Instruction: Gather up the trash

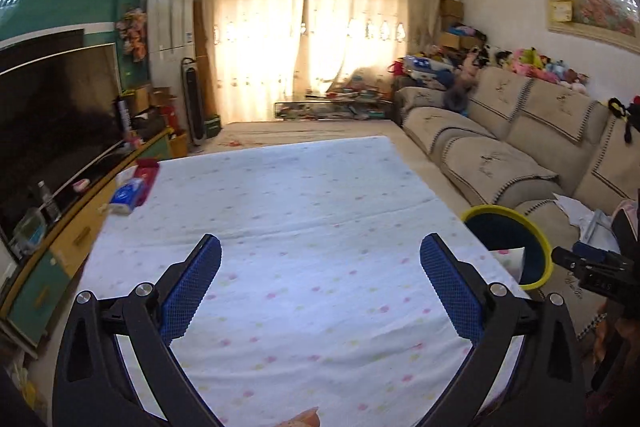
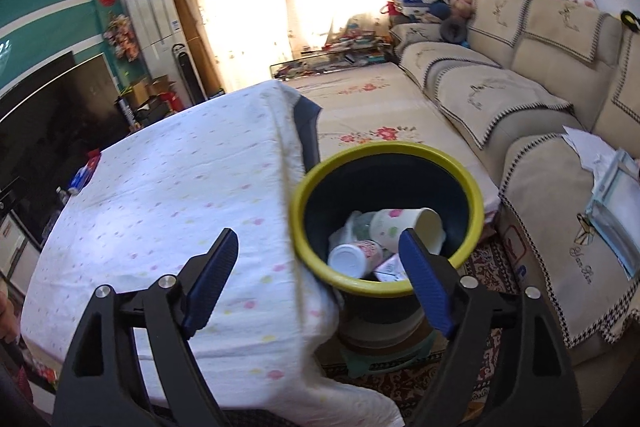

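A dark bin with a yellow rim [image 2: 390,147] stands on a stool at the table's right side and holds paper cups [image 2: 404,225] and crumpled trash. It also shows in the left wrist view [image 1: 516,217]. My right gripper [image 2: 318,243] is open and empty, above the table's right edge next to the bin. My left gripper [image 1: 320,247] is open and empty over the white dotted tablecloth [image 1: 304,211]. A blue tissue pack [image 1: 126,195] and a red packet [image 1: 147,167] lie at the table's far left edge.
A beige sofa [image 2: 540,75] with papers on it runs along the right. A TV [image 1: 52,107] on a low cabinet stands at the left. A flowered mat [image 2: 372,107] and a cluttered glass table [image 1: 332,103] lie beyond the table.
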Motion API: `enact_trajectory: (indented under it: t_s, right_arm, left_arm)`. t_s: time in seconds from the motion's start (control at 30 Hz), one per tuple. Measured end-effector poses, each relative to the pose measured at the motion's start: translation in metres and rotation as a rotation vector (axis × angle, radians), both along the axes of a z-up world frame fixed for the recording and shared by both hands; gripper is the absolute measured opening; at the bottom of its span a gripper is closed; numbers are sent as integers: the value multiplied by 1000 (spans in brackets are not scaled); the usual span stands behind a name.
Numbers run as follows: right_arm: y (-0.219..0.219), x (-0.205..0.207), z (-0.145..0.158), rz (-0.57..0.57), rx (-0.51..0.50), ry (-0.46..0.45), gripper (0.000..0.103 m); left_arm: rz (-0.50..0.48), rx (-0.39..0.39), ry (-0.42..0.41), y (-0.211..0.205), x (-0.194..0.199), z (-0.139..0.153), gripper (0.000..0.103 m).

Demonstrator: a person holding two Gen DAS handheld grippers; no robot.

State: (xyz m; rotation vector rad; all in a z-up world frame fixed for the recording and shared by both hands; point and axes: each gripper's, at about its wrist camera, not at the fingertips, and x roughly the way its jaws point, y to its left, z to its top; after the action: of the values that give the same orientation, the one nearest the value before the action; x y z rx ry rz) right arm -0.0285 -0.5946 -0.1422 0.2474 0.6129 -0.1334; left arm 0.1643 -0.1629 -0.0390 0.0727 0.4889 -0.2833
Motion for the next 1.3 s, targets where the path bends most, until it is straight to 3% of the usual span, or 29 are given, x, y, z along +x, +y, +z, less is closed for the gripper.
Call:
enact_trajectory:
  t_s: [0.3, 0.5, 0.77, 1.3]
  right_arm:
    - [48, -19, 41, 67, -105, -77, 92]
    - [65, -47, 66, 67, -148, -140, 96]
    - [75, -63, 80, 90, -153, -178, 96]
    - [80, -55, 73, 111, -150, -153, 96]
  left_arm:
    - [172, -45, -29, 96, -55, 15, 98]
    - [200, -64, -123, 107, -100, 37, 98]
    - [212, -78, -148, 117, -128, 47, 98]
    - [204, -67, -112, 110, -113, 37, 98]
